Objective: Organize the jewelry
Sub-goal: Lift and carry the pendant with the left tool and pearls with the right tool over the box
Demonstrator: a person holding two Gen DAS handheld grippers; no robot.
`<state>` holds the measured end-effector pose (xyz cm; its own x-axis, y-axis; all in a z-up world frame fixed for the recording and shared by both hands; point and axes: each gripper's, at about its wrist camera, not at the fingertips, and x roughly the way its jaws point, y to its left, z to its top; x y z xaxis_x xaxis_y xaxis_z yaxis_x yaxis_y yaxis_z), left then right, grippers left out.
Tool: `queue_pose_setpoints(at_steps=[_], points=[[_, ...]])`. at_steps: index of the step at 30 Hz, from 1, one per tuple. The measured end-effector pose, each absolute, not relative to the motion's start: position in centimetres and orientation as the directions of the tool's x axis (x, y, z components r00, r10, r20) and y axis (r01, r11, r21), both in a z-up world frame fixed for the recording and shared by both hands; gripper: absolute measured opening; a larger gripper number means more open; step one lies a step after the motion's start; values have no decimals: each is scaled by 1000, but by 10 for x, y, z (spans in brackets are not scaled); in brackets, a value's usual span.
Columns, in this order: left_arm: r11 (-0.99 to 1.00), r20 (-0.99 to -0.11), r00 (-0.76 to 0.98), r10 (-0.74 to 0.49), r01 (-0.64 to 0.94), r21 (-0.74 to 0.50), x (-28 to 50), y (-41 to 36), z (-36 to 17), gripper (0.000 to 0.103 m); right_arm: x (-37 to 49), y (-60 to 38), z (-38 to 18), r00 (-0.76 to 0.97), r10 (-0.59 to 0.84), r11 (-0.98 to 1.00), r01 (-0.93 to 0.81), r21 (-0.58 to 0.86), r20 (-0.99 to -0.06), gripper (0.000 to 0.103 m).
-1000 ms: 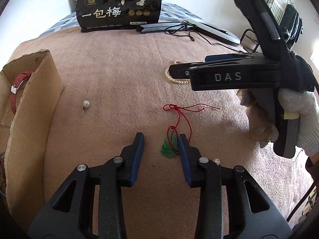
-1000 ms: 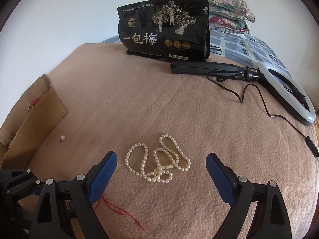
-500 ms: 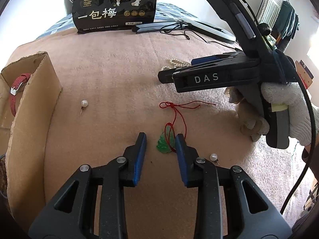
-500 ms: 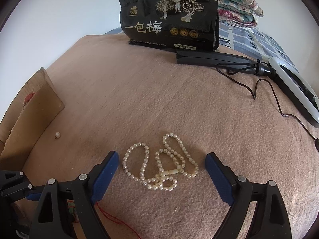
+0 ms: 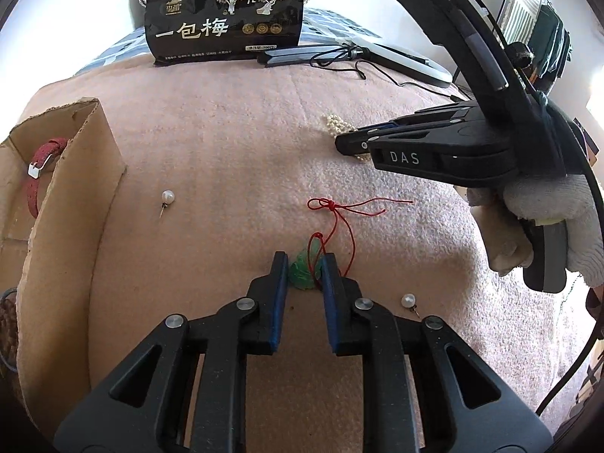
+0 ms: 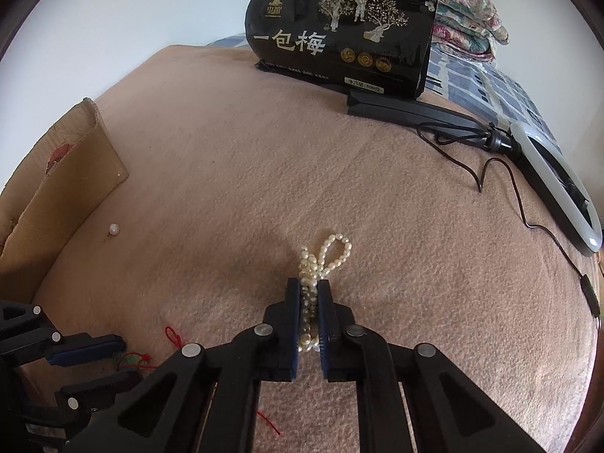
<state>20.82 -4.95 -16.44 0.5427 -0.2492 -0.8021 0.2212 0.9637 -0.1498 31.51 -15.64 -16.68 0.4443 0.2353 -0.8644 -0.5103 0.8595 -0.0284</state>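
Observation:
My left gripper [image 5: 303,264] has closed on a green pendant [image 5: 300,273] with a red cord [image 5: 339,211] lying on the pink blanket. My right gripper [image 6: 309,294] is shut on a bunched pearl necklace [image 6: 324,255], still resting on the blanket; it also shows in the left wrist view [image 5: 338,124] behind the right gripper [image 5: 351,143]. A pearl earring [image 5: 167,197] lies near the cardboard box [image 5: 87,173]. Another pearl earring [image 5: 408,300] lies right of my left gripper. A red strap [image 5: 39,168] lies in the box.
A black snack bag [image 6: 339,37] stands at the back. A ring light [image 6: 558,181] with black stand and cable lies at the right. Folded quilts [image 6: 468,26] are behind the bag. The cardboard box [image 6: 60,188] borders the left side.
My right gripper went from wide open around the pearl necklace to shut on it, bunching the pearls. My left gripper narrowed onto the green pendant.

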Motion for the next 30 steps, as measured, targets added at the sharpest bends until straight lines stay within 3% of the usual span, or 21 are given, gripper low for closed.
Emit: queue_pose_setpoints(at_steps=[11, 30], points=[[961, -775, 571, -272, 208, -184, 191, -38, -136, 16, 289, -186, -125, 522, 265, 912, -409, 35, -811, 5], [961, -696, 664, -274, 222, -166, 139, -2, -50, 16, 218, -187, -31, 630, 317, 918, -392, 62, -709, 5]])
